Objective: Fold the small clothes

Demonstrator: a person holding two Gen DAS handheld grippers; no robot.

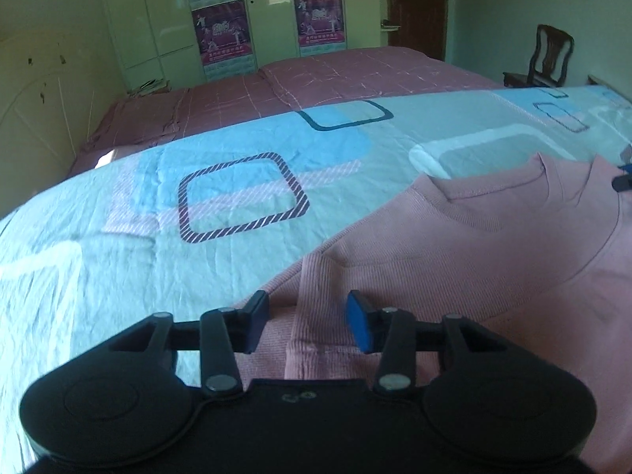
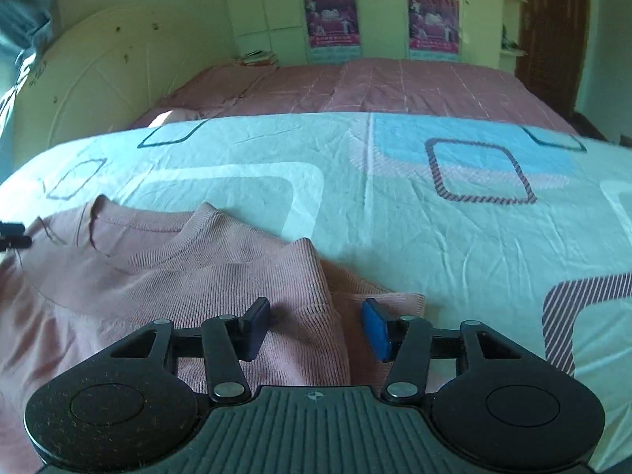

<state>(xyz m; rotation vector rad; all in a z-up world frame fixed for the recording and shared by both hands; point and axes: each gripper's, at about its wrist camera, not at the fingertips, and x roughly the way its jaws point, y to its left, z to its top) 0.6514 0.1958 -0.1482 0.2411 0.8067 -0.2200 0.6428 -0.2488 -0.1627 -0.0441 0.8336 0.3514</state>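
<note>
The jaws of the left gripper [image 1: 308,324] stand apart, released, with a folded-in sleeve of the pink sweater [image 1: 493,260] lying between the pads but not pinched by them. The jaws of the right gripper [image 2: 316,326] are parted the same way, straddling the edge of the sweater's other folded sleeve, and the pads do not press on the cloth.

The pink sweater [image 2: 158,272] is a ribbed knit with a round neckline. It lies flat on the bed, on a light blue bedspread [image 1: 138,237] printed with rounded squares in white, blue and dark stripes. Its collar points toward the far side of the bed, and both sleeves are turned in over the body. In the left wrist view the garment fills the lower right; in the right wrist view it fills the lower left. So the two grippers sit at opposite sides of it, both angled down toward the cloth.

The tip of the other gripper shows at the frame edge in each view, just beside the sweater's shoulder.

Beyond the blue spread lies a pink checked quilt [image 2: 395,87]. Behind that are pale wardrobe doors carrying posters [image 1: 221,31]. A dark wooden chair [image 1: 549,55] stands by the far wall near a brown door [image 2: 553,31].
</note>
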